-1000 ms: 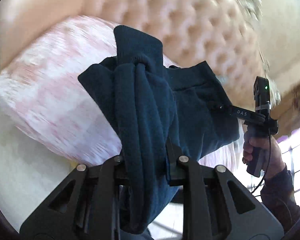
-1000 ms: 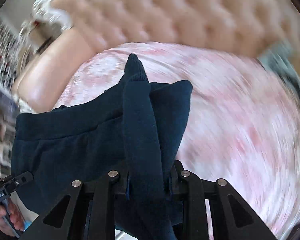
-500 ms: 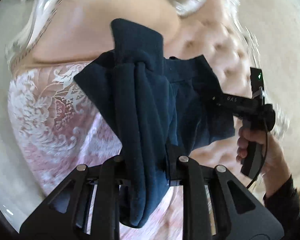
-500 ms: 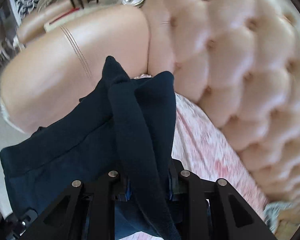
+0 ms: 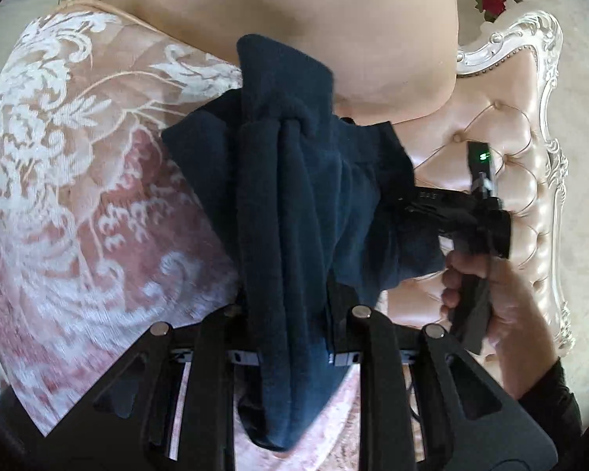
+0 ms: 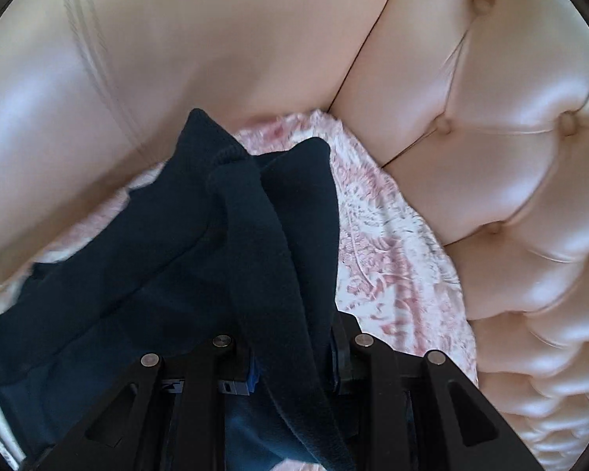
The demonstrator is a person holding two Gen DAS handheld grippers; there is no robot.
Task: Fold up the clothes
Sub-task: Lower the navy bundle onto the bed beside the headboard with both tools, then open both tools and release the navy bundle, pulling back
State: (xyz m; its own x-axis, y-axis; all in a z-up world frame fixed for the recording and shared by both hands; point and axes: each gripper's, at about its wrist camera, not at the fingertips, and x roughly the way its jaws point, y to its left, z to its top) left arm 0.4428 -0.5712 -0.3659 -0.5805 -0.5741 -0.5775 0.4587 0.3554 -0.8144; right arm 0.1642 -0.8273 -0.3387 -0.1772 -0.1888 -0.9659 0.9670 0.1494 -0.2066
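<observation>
Within the last second both grippers, left (image 5: 290,314) and right (image 6: 290,337), had carried the dark blue garment (image 5: 294,196), bunched tight between their closed jaws, from over the patterned cushion (image 5: 78,196) toward the armrest (image 6: 176,59), likely ready for laying out.

We see both wrist views close above the pink seat cushion (image 5: 70,196), facing the armrest (image 6: 176,59) (shared), navy garment (image 6: 145,274) filling centre.
</observation>
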